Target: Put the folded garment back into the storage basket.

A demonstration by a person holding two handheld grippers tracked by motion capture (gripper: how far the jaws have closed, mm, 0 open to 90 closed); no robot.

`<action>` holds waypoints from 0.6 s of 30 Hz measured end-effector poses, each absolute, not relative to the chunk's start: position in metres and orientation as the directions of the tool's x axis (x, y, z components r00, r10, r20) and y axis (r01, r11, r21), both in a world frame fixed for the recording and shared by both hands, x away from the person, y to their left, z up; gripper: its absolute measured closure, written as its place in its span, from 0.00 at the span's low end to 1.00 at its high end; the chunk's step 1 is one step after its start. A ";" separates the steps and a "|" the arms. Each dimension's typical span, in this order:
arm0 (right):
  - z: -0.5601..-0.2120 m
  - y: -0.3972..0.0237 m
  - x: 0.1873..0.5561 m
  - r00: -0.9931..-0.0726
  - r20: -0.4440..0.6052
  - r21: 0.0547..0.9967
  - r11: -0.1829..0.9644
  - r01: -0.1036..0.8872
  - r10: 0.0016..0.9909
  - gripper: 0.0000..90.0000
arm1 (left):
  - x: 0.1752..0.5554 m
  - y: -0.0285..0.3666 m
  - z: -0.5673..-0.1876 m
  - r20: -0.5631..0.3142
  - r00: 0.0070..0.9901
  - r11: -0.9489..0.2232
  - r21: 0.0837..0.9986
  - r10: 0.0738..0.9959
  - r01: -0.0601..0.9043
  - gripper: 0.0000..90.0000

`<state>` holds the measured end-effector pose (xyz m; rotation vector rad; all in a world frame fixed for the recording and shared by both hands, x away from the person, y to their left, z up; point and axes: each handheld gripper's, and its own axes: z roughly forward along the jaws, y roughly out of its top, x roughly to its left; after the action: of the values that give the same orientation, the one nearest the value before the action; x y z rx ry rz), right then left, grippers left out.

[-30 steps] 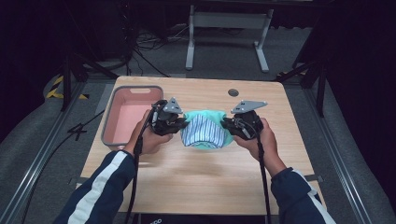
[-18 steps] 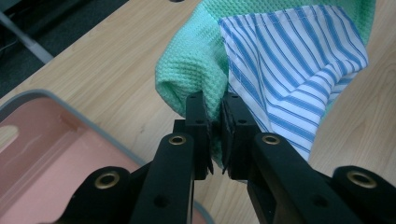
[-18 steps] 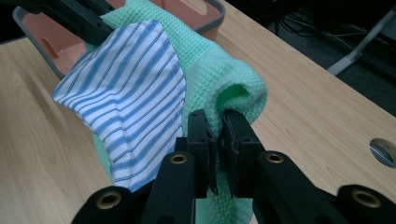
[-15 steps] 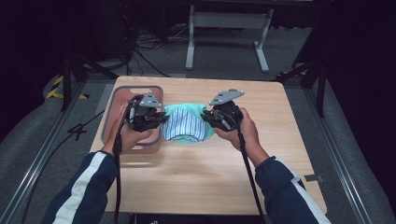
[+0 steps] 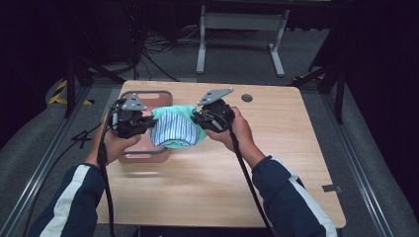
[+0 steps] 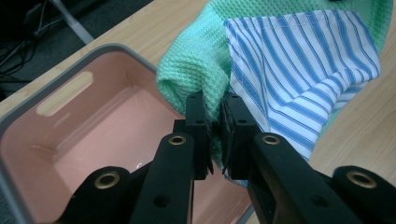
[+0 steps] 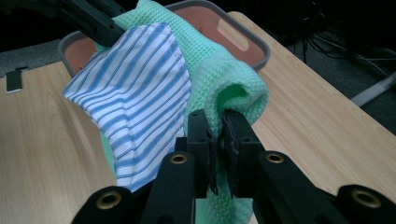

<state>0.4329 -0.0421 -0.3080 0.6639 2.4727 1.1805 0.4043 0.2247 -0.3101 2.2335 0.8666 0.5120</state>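
- The folded cloth [image 5: 175, 129], green waffle weave with a blue-striped panel on its near face, is off the surface [image 5: 276, 163] now and hangs slung between the two tools.
- A second ago it sat further to 3 o'clock, out over bare wood; both hands have carried it across toward 9 o'clock and lifted it a little on the way.
- Left tongs [image 5: 148, 123]: clamped tight on the cloth's 9 o'clock edge. The left gripper view shows the green fold [image 6: 196, 65] pinched between the closed pads [image 6: 198, 128].
- Right tongs [image 5: 196, 118]: likewise closed on the 3 o'clock edge, with a roll of green weave [image 7: 238, 100] squeezed between the jaws in the right gripper view.
- The pink tray [image 5: 148, 95], grey-rimmed, sits at the surface's 10 o'clock corner, and the cloth's left half now hangs over it while the right half is just past its 3 o'clock rim.
- From the left gripper view the tray's inside [image 6: 93, 126] looks bare, right under the pinched corner.
- My read: this is the carry leg of putting the cloth into the tray, and it is most of the way there.
- What is left, I judge, is a bit more travel toward 9 o'clock so the whole bundle clears the rim, then a lowering and a release from both sides.
- The striped panel sags lowest, so that part could catch the rim.
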 end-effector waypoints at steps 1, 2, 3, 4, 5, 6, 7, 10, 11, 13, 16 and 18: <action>-0.308 -0.042 0.433 -0.840 -0.086 0.790 0.550 0.270 0.535 0.91 | 0.404 0.228 -0.310 0.106 0.696 -0.541 0.715 0.710 0.444 0.92; -0.308 -0.038 0.433 -0.843 -0.085 0.790 0.552 0.268 0.531 0.91 | 0.403 0.232 -0.309 0.103 0.685 -0.532 0.717 0.721 0.452 0.92; -0.307 -0.034 0.434 -0.847 -0.084 0.790 0.553 0.264 0.524 0.91 | 0.403 0.234 -0.309 0.102 0.683 -0.532 0.713 0.723 0.456 0.92; -0.307 -0.031 0.435 -0.849 -0.083 0.790 0.553 0.263 0.522 0.91 | 0.403 0.239 -0.309 0.110 0.678 -0.532 0.715 0.727 0.454 0.92; -0.306 -0.027 0.435 -0.852 -0.082 0.791 0.554 0.260 0.518 0.91 | 0.402 0.241 -0.309 0.102 0.672 -0.524 0.715 0.733 0.463 0.92; -0.306 -0.024 0.436 -0.853 -0.083 0.791 0.555 0.257 0.514 0.91 | 0.402 0.245 -0.308 0.098 0.666 -0.517 0.716 0.740 0.469 0.92; -0.306 -0.020 0.437 -0.856 -0.081 0.791 0.556 0.256 0.510 0.91 | 0.402 0.248 -0.308 0.098 0.660 -0.513 0.717 0.745 0.472 0.92; -0.307 -0.009 0.438 -0.862 -0.079 0.788 0.560 0.254 0.501 0.91 | 0.402 0.258 -0.308 0.104 0.651 -0.512 0.713 0.752 0.478 0.92; -0.307 -0.005 0.439 -0.864 -0.077 0.788 0.561 0.253 0.498 0.91 | 0.402 0.261 -0.309 0.104 0.643 -0.507 0.715 0.758 0.482 0.92; -0.308 0.001 0.440 -0.866 -0.075 0.787 0.563 0.252 0.494 0.91 | 0.402 0.267 -0.309 0.103 0.635 -0.502 0.713 0.766 0.490 0.92; -0.309 0.011 0.441 -0.871 -0.072 0.785 0.566 0.251 0.486 0.91 | 0.402 0.276 -0.310 0.100 0.624 -0.496 0.708 0.775 0.502 0.92; -0.312 0.019 0.443 -0.872 -0.073 0.782 0.570 0.251 0.484 0.91 | 0.402 0.281 -0.312 0.104 0.614 -0.490 0.712 0.782 0.503 0.92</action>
<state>0.4427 0.0186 -0.3120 0.6061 2.5265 1.1932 0.4022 0.2811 -0.3117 2.1906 1.0056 0.5573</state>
